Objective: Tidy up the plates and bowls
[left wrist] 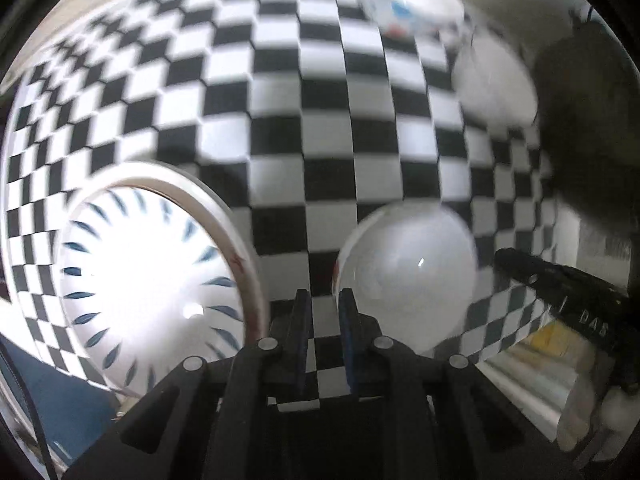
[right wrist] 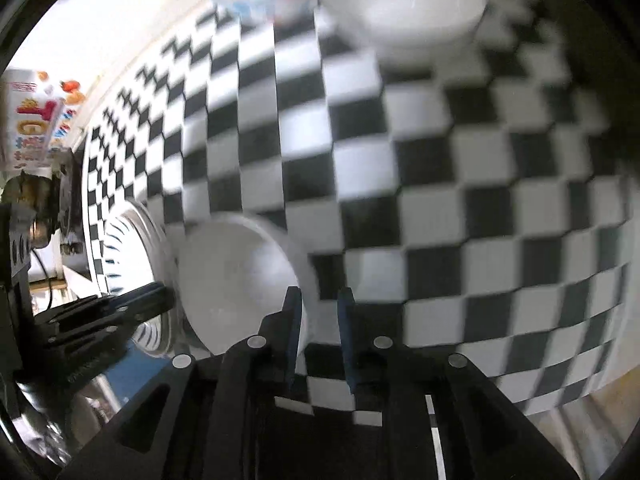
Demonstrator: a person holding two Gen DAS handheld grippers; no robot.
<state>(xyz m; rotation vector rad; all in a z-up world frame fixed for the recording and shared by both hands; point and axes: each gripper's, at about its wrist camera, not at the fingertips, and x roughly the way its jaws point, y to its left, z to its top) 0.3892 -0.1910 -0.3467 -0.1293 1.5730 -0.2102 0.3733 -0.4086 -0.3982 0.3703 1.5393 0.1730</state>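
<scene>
Black-and-white chequered cloth covers the worktop, and the crockery is spread across it. Left wrist view: the left gripper points steeply down with only a narrow gap between its blue pads, and nothing is held there; chequer squares show through the gap. A plain white bowl lies just beside it at 2 o'clock, its rim against the outer face of the right-hand pad. A blue-dashed plate rests at 9 o'clock, apparently nested in a wider white plate, which suggests that plates are being stacked there. Two more white bowls and a patterned bowl sit apart at 1 o'clock, probably not yet sorted. Right wrist view: the right gripper has its pads slightly parted and holds nothing. The same white bowl lies at 10 o'clock, its rim meeting the left-hand pad. Neither gripper grips the bowl, so it appears set down beside the plate stack.
</scene>
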